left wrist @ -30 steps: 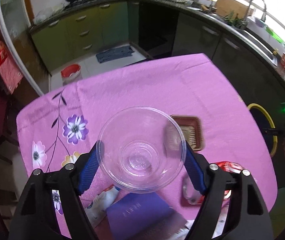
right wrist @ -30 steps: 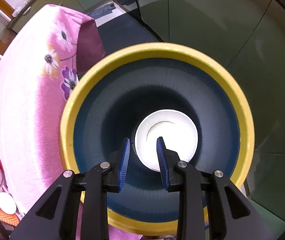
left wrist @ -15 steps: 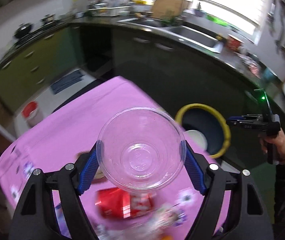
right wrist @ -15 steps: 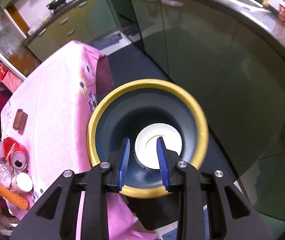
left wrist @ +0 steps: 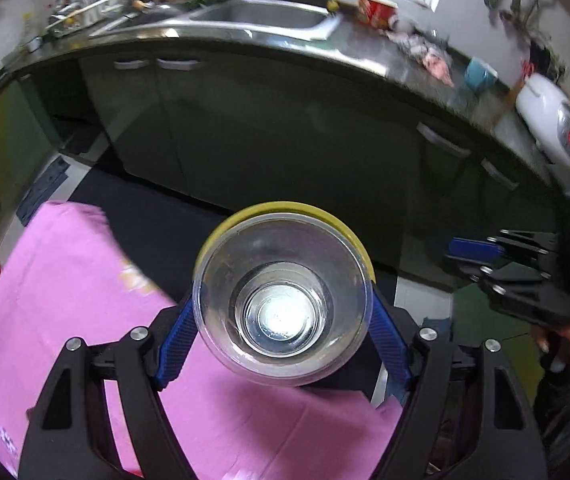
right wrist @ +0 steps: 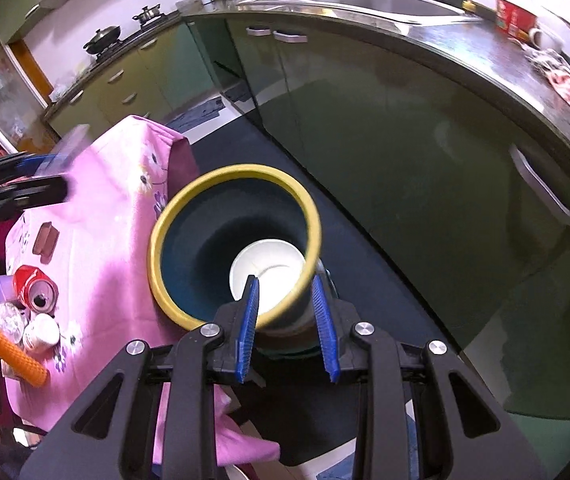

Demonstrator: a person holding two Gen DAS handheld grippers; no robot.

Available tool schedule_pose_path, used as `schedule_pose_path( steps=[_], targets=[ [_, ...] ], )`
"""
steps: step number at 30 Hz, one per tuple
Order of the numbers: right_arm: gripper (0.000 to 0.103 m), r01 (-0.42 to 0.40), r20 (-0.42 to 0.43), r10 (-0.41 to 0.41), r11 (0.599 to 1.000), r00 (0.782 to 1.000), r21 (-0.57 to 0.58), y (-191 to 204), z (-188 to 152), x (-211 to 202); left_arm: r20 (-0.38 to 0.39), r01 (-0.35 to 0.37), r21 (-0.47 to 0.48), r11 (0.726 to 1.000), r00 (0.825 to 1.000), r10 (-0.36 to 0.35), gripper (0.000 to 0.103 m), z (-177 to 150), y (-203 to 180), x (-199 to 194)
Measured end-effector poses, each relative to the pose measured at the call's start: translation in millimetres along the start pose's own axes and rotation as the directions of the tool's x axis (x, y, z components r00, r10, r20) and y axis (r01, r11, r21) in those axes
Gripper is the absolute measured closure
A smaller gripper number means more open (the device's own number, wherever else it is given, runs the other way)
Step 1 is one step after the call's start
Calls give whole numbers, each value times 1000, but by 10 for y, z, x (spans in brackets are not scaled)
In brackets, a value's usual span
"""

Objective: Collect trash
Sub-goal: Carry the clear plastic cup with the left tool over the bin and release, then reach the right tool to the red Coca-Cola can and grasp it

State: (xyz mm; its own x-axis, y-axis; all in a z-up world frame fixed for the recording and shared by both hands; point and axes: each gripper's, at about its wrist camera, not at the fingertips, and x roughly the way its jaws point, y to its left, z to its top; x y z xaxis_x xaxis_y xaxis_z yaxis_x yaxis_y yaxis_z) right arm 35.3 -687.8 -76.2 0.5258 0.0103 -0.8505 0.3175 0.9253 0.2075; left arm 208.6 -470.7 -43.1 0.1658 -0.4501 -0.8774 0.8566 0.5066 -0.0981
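Observation:
My left gripper [left wrist: 283,316] is shut on a clear plastic bowl [left wrist: 283,300] and holds it straight above the yellow-rimmed dark trash bin [left wrist: 285,210]. The bin's mouth is mostly hidden behind the bowl. In the right wrist view the bin [right wrist: 189,208] stands on the floor beside the pink table, with a white paper bowl [right wrist: 271,276] lying at its bottom. My right gripper [right wrist: 287,320] is open and empty, raised above the bin's near rim. It also shows at the right in the left wrist view [left wrist: 473,250].
The pink flowered tablecloth [right wrist: 97,208] carries a red can [right wrist: 35,292], a white cup [right wrist: 41,334], an orange roll [right wrist: 9,350], a purple box [right wrist: 1,296] and a brown tray [right wrist: 45,242]. Dark green cabinets [right wrist: 405,152] and a counter with sink stand behind the bin.
My left gripper has swung the clear bowl from above the table to over the bin. My right gripper has pulled up and back from inside the bin.

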Motion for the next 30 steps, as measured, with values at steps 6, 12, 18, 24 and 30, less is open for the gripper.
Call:
schedule_pose_path(
  steps=[6,12,18,24,30],
  targets=[
    [64,30,13,-30,999,999,37,-220,-196,-153,-86,-18,13,1000,996,20,25,55,-194,583],
    [64,37,24,-38,999,999,33,-195,-317,-268,-22,-4,-32,999,1000,3,23,111,-120,376],
    [62,-7,34,8,1000,999,-29,82,-338,-298,230,66,-133,989,973,-34,11,-76,167,-741],
    [62,-108,-20,106,979,994,-171,703,-330,-111,388,-64,-223,973,909,149,8,-872,490,-1899],
    [55,-266,-104,245,900,964,-346,1578,-294,55,399,-164,-374,913,860,319,7,-1913,778,-2433]
  ],
)
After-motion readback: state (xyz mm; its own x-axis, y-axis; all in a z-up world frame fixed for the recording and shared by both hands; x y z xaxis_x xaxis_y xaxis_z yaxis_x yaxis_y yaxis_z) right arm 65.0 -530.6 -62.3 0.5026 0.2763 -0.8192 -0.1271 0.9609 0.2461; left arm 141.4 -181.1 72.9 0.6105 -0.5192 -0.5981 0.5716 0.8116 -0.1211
